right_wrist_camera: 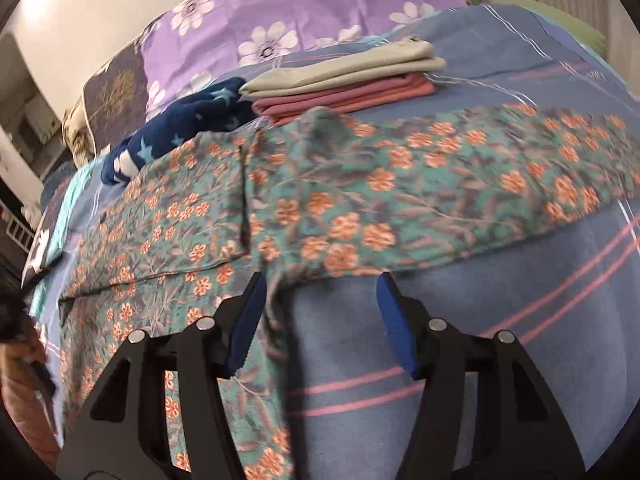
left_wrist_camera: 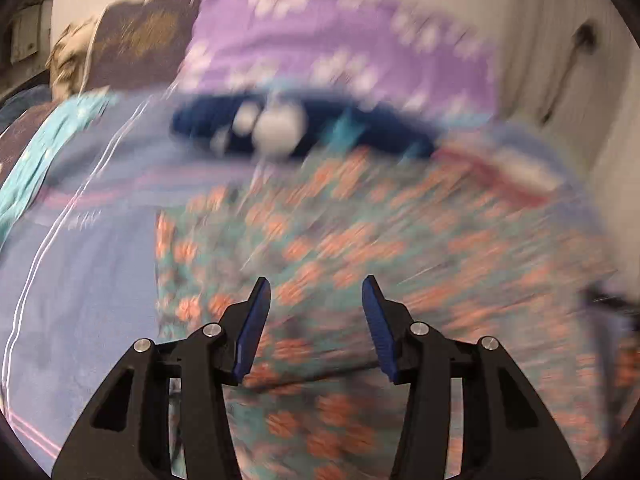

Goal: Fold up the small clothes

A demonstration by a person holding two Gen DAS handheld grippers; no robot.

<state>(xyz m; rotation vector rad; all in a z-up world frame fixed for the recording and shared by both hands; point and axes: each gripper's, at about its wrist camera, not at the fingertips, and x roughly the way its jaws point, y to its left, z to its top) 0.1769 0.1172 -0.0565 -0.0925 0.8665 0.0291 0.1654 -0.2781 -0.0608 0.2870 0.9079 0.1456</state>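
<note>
Bedsheet (right_wrist_camera: 460, 320): bare stretch before the right gripper (right_wrist_camera: 320, 280), free to pass. Floral garment (right_wrist_camera: 360, 200): spread across the middle, blocking the way back. Folded stack (right_wrist_camera: 344, 88): behind the garment, raised. Star-print cloth (right_wrist_camera: 180, 132): heaped beside the stack. Pillow (right_wrist_camera: 280, 8): closes off the far edge.

Light: soft, even indoor light; brightest on the pale wall (right_wrist_camera: 80, 20) at upper left.
Blur, left wrist view: heavy smear across the floral garment (left_wrist_camera: 360, 240) and purple pillow (left_wrist_camera: 340, 48); only the left gripper (left_wrist_camera: 316, 292) is crisp.
Blur, right wrist view: mild, worst right of the folded stack (right_wrist_camera: 344, 80).
Edges: fisheye bending, dark round vignette.
</note>
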